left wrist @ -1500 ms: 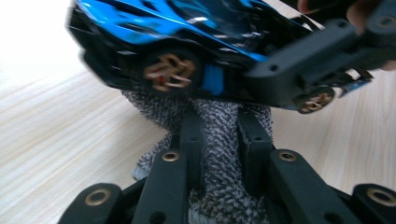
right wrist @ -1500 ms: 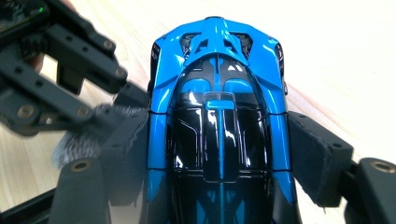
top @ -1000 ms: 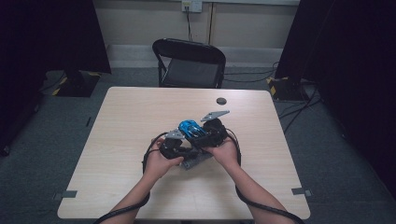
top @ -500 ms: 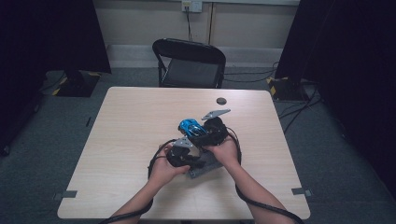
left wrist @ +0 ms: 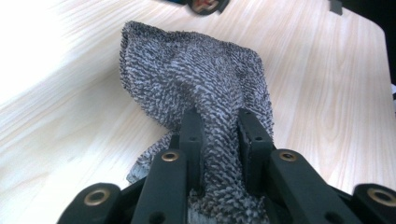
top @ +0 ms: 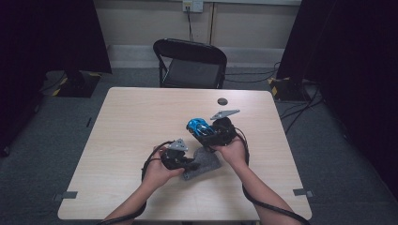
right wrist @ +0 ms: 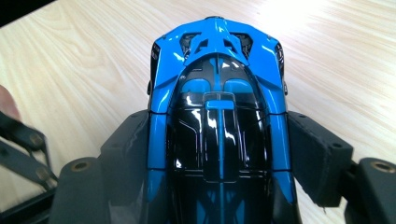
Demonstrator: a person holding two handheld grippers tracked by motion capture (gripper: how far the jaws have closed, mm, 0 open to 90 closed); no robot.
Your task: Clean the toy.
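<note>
Grey terry cloth (left wrist: 205, 88) is pinched by the left claw (left wrist: 219, 135), whose two black jaws are pressed together on a gathered fold of it, as is seen in the left gripper view; the rest of the cloth spreads out in front of the jaws and lies on the pale wooden worktop (left wrist: 327, 84). In the high view the same cloth (top: 204, 163) is found near the front middle of the worktop (top: 122, 140), just beside the left claw (top: 190, 164), which is held in the left hand (top: 157, 171). A blue and black toy car (right wrist: 217, 116) is gripped by the right claw (right wrist: 219, 154): in the right gripper view the jaws are seen pressed against both sides of the car body, and the glossy black roof with its blue stripe is turned toward the camera. In the high view the toy car (top: 199, 126) is held above the worktop, just behind the cloth and a little to its right, by the right claw (top: 206, 133) in the right hand (top: 232, 150). Whether the car touches the cloth cannot be told. The two claws are kept near each other. A small dark round object (top: 222, 101) is lying on the worktop farther back, well apart from both hands. A black folding chair (top: 190, 63) is placed behind the far edge of the worktop.
</note>
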